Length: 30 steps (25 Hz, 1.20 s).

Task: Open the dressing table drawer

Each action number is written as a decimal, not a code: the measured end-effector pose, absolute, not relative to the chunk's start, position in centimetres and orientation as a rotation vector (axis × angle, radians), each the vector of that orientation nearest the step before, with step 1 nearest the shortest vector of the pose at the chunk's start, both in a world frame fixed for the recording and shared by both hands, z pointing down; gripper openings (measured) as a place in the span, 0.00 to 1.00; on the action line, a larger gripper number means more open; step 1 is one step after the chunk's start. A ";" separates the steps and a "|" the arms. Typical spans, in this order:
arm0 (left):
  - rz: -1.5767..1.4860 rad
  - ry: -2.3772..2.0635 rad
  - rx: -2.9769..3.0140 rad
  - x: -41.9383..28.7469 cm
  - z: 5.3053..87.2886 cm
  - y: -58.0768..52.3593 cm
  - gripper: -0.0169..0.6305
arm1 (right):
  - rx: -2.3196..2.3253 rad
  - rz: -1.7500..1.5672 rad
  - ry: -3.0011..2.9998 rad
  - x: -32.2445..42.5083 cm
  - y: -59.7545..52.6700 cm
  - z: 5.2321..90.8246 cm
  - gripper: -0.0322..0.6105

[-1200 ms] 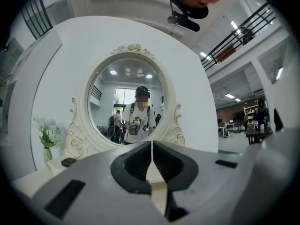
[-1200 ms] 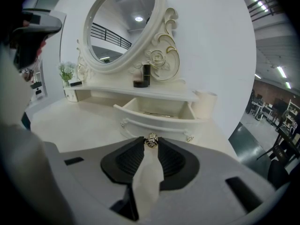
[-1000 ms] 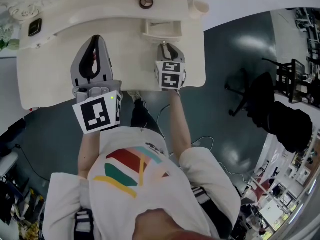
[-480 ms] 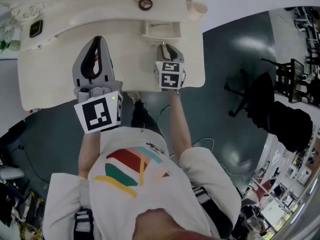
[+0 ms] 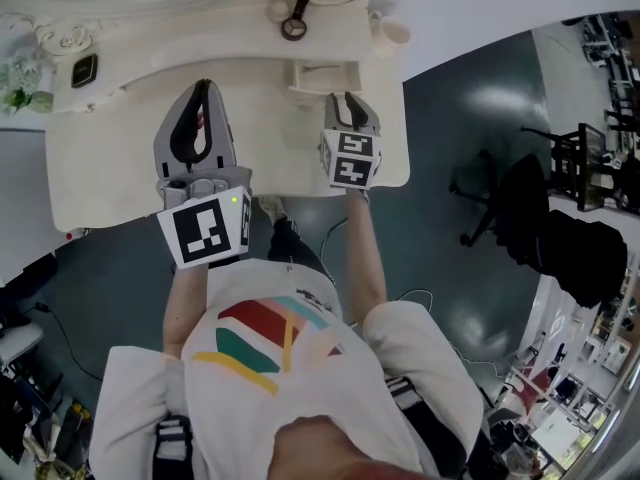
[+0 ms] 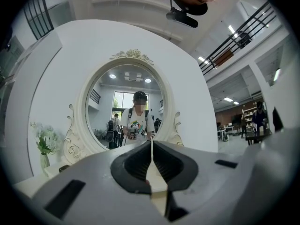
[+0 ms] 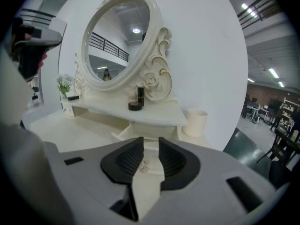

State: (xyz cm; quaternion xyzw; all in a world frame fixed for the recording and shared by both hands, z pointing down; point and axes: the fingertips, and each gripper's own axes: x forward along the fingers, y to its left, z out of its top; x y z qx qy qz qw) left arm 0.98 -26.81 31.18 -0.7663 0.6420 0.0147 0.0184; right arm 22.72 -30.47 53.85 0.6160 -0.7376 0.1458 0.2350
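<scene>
At upper centre the drawer (image 5: 325, 72) sits partly out of the counter (image 5: 120, 168), its knob (image 7: 143, 166) in the right gripper's (image 5: 346, 101) narrow gap, seemingly for pulling, while the left gripper (image 5: 204, 90) idles closed and empty.

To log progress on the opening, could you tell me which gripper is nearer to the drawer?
Right. The right gripper is just in front of the open drawer, its knob between the jaws; the left gripper hangs off to the drawer's left, over the tabletop.
</scene>
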 end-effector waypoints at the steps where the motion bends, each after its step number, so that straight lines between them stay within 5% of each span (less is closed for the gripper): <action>1: 0.055 1.992 -2.377 0.9 30.8 -26.8 0.05 | 1.711 0.375 -2.035 22.7 -30.9 52.6 0.17; 8: 0.129 1.983 -2.370 0.5 27.9 -26.4 0.05 | 1.853 0.196 -2.140 22.0 -32.4 42.4 0.05; 20: 0.136 1.965 -2.333 -2.3 25.1 -24.5 0.05 | 1.959 -0.086 -2.432 14.1 -27.3 27.6 0.05; 30: 0.142 1.971 -2.300 -5.2 24.1 -22.3 0.05 | 1.894 -0.221 -2.509 8.0 -22.7 25.3 0.05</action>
